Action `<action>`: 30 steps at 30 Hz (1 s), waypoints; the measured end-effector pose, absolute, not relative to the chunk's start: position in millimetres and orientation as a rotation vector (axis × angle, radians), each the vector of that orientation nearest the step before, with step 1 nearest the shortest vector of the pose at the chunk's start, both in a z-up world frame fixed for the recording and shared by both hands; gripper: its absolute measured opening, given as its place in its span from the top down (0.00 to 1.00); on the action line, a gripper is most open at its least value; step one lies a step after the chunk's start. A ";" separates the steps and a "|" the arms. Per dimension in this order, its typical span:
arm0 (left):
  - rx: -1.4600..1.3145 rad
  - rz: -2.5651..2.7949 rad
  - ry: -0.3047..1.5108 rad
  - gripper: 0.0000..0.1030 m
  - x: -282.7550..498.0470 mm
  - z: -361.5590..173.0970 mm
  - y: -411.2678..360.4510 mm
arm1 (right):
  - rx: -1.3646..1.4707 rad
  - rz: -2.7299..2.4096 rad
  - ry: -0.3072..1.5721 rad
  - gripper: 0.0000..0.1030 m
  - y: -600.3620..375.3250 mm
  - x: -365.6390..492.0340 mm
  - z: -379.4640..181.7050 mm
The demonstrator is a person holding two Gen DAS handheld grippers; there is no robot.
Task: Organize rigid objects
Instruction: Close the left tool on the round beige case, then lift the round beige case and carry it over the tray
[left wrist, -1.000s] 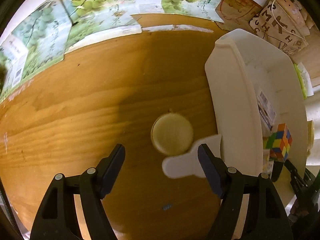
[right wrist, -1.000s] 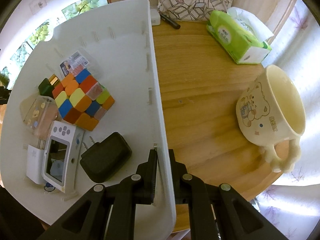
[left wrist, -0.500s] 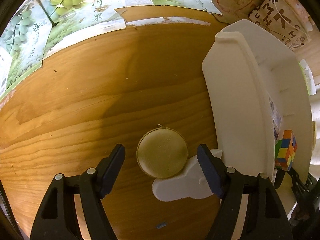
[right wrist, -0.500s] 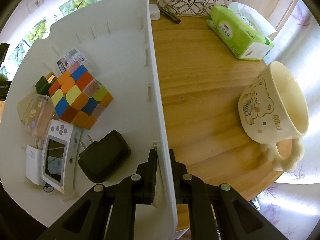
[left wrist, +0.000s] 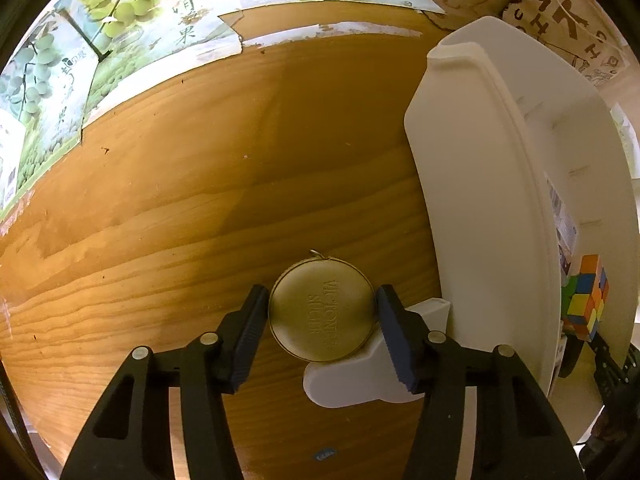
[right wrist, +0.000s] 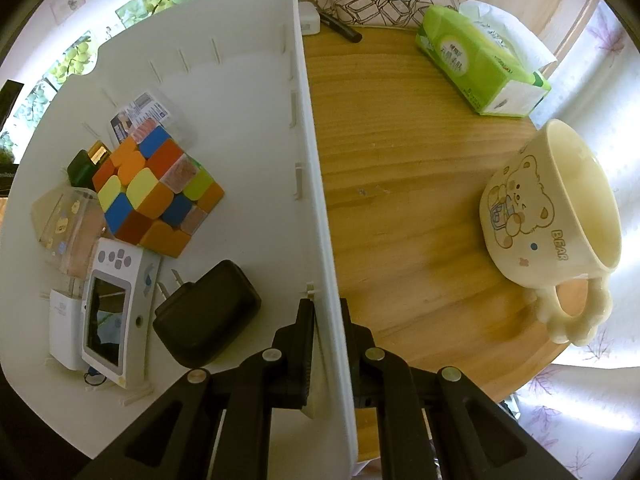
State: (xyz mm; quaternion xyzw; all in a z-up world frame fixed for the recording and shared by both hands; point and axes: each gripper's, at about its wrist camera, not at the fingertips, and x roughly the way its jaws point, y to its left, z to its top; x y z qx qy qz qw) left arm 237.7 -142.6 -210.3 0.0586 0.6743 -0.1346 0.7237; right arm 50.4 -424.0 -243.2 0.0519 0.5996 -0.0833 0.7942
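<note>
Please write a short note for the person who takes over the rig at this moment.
Left gripper: jaws around the round gold tin on the table, at its sides; not lifted.
Right gripper: shut on the white bin wall.
In the bin: puzzle cube, black charger, handheld device, some small items.
Left: tin into the bin; perhaps the bear mug too.

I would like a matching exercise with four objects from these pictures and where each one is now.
Objects:
1. round gold tin
2. puzzle cube
3. bear mug
4. tissue pack

Places:
A. inside the white bin
B. table's far edge, beside the cushion
C. between the left tool's fingers
D. on the table, right of the bin

Pairs: 1-C, 2-A, 3-D, 4-B
</note>
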 end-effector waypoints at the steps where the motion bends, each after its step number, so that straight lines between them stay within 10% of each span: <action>1: 0.128 -0.297 1.491 0.43 238.8 -210.9 -145.5 | 0.112 -0.179 1.289 0.91 -424.0 50.7 -243.6; 30: 0.037 -0.212 1.459 0.43 184.4 -170.0 -119.8 | 0.064 -0.134 1.337 0.91 -422.3 52.8 -243.3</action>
